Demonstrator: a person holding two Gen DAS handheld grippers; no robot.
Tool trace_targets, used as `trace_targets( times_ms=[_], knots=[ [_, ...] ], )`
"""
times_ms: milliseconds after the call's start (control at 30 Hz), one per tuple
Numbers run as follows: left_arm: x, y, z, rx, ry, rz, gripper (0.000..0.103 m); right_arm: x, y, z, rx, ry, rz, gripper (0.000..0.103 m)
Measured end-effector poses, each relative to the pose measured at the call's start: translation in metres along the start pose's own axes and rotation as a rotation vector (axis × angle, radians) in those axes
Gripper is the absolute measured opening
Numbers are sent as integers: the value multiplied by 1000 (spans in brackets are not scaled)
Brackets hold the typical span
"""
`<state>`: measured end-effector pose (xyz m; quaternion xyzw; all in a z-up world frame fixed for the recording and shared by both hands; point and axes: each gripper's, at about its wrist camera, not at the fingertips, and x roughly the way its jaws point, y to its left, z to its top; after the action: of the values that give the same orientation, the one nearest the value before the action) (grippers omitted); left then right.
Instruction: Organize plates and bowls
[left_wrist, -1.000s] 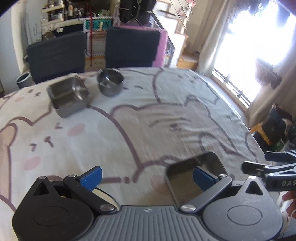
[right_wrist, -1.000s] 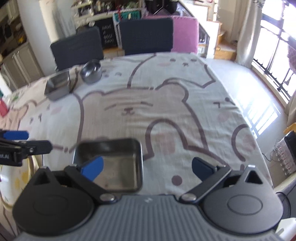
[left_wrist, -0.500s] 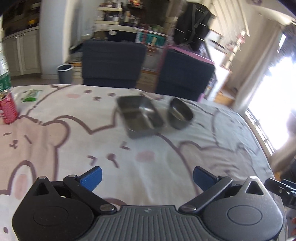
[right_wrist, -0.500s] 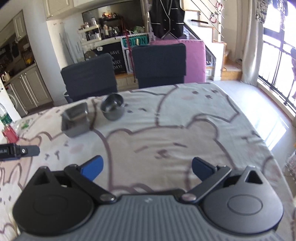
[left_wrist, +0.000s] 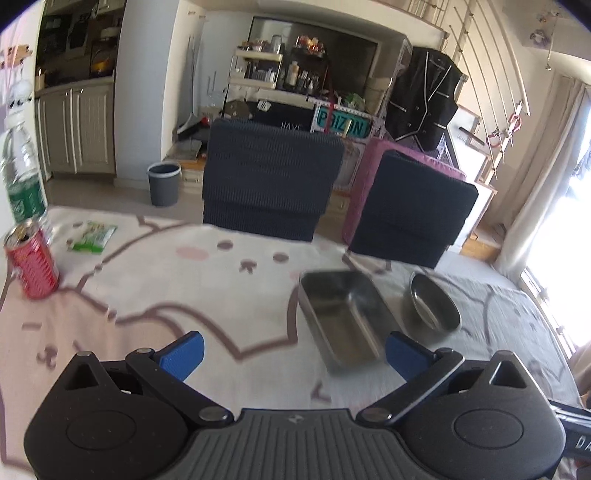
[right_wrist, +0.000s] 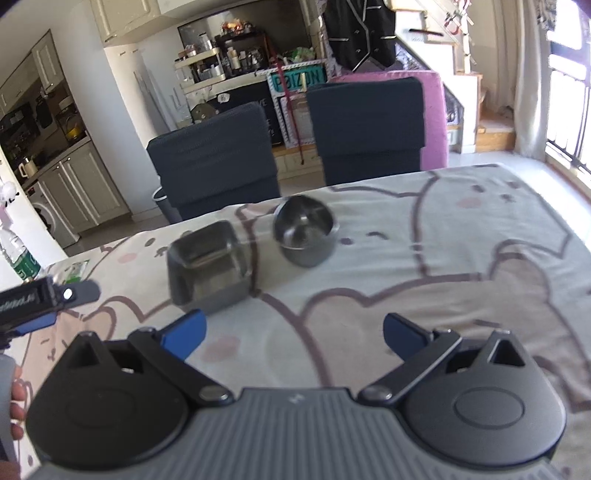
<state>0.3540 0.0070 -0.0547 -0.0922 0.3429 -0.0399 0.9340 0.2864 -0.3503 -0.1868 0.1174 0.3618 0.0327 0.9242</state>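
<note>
My fingers (left_wrist: 293, 352) (right_wrist: 293, 330), both pairs spread wide and empty, have swung up from the near tray toward the far tray (left_wrist: 345, 317) and bowl (left_wrist: 434, 306), likely my next pickups.

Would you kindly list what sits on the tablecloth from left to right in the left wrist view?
Red can → green packet → rectangular steel tray → round steel bowl. The water bottle behind the can overlaps it, so I leave it out.
</note>
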Motion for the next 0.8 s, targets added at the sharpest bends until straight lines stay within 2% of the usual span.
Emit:
trace_targets(
  times_ms=[167, 233, 400, 533, 700, 800],
  knots=[
    [32, -2, 12, 48, -32, -13, 103, 37, 30, 20, 33, 30, 70, 103],
    [49, 0, 15, 58, -22, -22, 103, 56, 41, 25, 39, 49, 87, 103],
    [84, 6, 21, 66, 10, -3, 103, 98, 44, 23, 53, 91, 77, 103],
    [97, 11, 27, 53, -2, -32, 103, 122, 37, 21, 91, 87, 63, 103],
    [110, 5, 24, 109, 0, -30, 103, 155, 38, 19, 119, 92, 67, 103],
    [115, 3, 18, 152, 6, 0, 103, 168, 47, 13, 71, 128, 49, 103]
  ],
)
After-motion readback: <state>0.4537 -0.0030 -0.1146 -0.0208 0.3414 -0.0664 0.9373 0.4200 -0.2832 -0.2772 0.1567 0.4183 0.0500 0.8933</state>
